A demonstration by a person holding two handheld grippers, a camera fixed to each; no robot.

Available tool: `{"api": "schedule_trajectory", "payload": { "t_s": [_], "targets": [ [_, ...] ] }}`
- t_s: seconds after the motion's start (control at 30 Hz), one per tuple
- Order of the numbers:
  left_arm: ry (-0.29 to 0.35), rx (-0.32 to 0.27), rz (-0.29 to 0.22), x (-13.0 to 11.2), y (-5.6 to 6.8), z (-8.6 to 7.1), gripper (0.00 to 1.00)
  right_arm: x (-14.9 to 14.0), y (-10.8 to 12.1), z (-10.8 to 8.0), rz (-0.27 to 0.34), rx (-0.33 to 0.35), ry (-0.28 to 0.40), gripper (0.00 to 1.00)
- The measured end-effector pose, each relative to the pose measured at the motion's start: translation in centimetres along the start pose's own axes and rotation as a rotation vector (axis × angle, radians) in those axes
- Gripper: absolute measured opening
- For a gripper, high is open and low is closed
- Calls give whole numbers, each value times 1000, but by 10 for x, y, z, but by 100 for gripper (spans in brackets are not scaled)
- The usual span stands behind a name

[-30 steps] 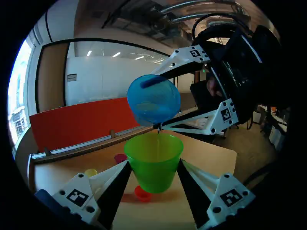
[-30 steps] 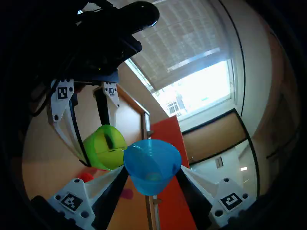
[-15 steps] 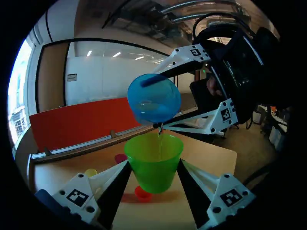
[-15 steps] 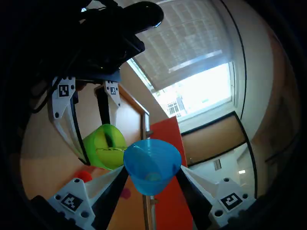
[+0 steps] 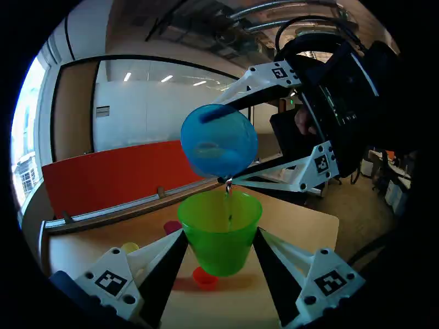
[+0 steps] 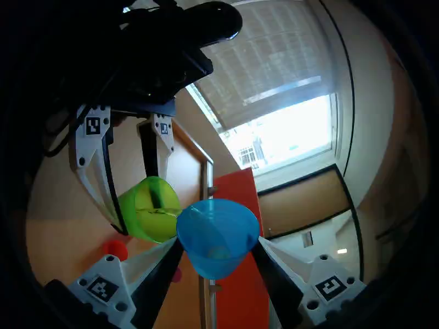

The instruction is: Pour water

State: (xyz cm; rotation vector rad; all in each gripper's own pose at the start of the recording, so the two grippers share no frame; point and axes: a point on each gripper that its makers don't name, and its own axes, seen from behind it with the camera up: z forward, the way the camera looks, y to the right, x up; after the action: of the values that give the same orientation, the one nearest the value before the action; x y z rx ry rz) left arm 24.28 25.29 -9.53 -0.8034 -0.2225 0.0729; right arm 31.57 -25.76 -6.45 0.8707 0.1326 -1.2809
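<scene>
Two cups meet over the table (image 5: 299, 219). The left gripper (image 5: 220, 234) presses both fingers on the sides of the green cup (image 5: 219, 252) and holds it upright. The right gripper (image 5: 218, 147) clamps the blue cup (image 5: 218, 137), which is tipped with its mouth toward the left gripper's camera.

Over the last second the blue cup has leaned a touch further. The thread of water (image 5: 228, 193) off its lowest lip has grown from a faint line into a clear strand, breaking into drops as it enters the green cup. In the right gripper view a water line crosses the green cup's inside, which I take as the fill building. The pour looks well under way but not finished, since a shallow pool sits in the low side of the blue cup.

The blue cup hangs just above the green one, apart from it. Its pouring lip is over the middle of the green mouth, so the stream lands inside rather than on the rim. The green cup is near and central between the left gripper's fingers, and it seems lifted clear of the table. A small red cup (image 5: 204, 277) stands below it, and a pink one (image 5: 172, 225) and a yellow one (image 5: 130, 247) stand farther left.

The strand is thin and clings to the lip, so a slow tilt risks dribbling down the blue wall
</scene>
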Motion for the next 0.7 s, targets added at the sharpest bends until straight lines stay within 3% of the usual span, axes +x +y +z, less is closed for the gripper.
{"api": "schedule_trajectory", "payload": {
  "t_s": [0.7],
  "targets": [
    [-8,-2,4,-2,2,-2,81,-2,5,2,-46,-15,2,88]
  ]
}}
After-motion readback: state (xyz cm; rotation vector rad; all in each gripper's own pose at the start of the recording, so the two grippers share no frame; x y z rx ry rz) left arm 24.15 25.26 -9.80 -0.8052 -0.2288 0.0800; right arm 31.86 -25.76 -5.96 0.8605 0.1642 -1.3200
